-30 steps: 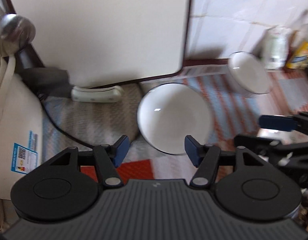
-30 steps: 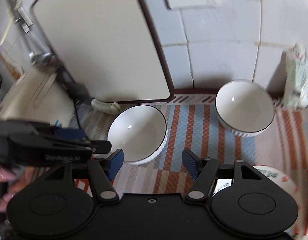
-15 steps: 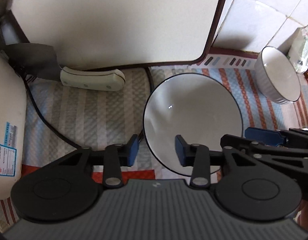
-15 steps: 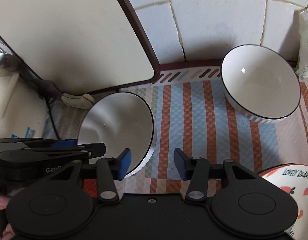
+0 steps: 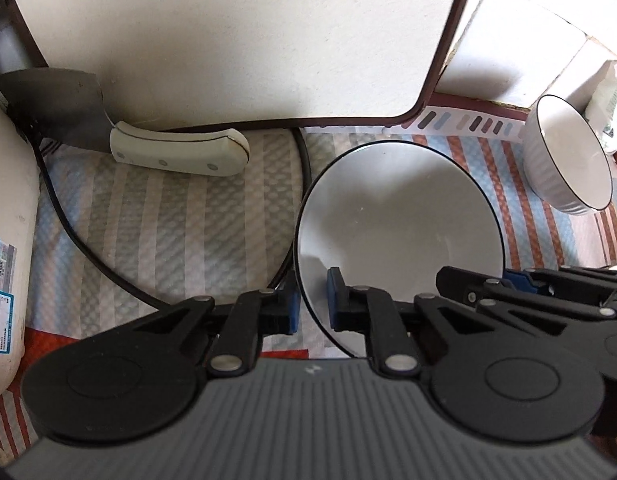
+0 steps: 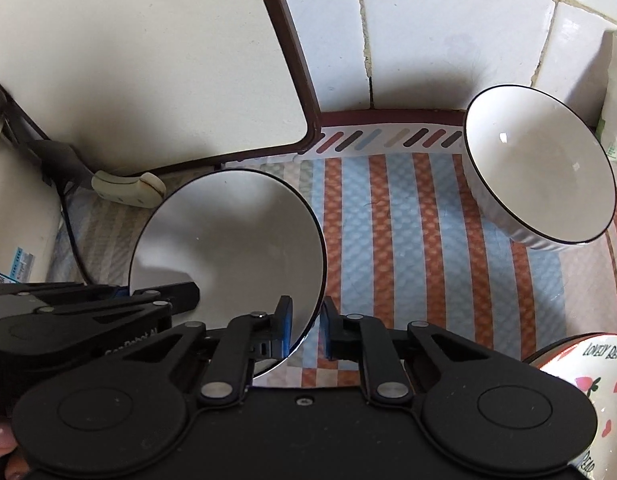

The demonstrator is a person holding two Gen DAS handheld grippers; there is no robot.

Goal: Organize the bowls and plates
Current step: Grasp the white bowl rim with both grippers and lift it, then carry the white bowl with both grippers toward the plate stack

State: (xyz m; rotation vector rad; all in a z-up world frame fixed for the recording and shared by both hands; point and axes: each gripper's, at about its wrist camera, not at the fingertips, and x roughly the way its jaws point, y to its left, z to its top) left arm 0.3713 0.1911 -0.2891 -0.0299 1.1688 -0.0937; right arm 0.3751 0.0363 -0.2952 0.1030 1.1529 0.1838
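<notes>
Big white board (image 5: 228,40) leaning at the far wall. Striped table (image 6: 408,240) below. White bowl (image 5: 400,224) near the middle, second bowl (image 6: 536,168) far right. Left tongs (image 5: 312,304) clamped on the bowl's left rim, right tongs (image 6: 306,328) clamped on its right rim. Best to lift both sides together, slow and level. Mind the knife (image 5: 176,152) close by.

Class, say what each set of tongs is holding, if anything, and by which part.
Both hold the near bowl by its rim: left tongs on the near-left rim, right tongs on the near-right rim.
</notes>
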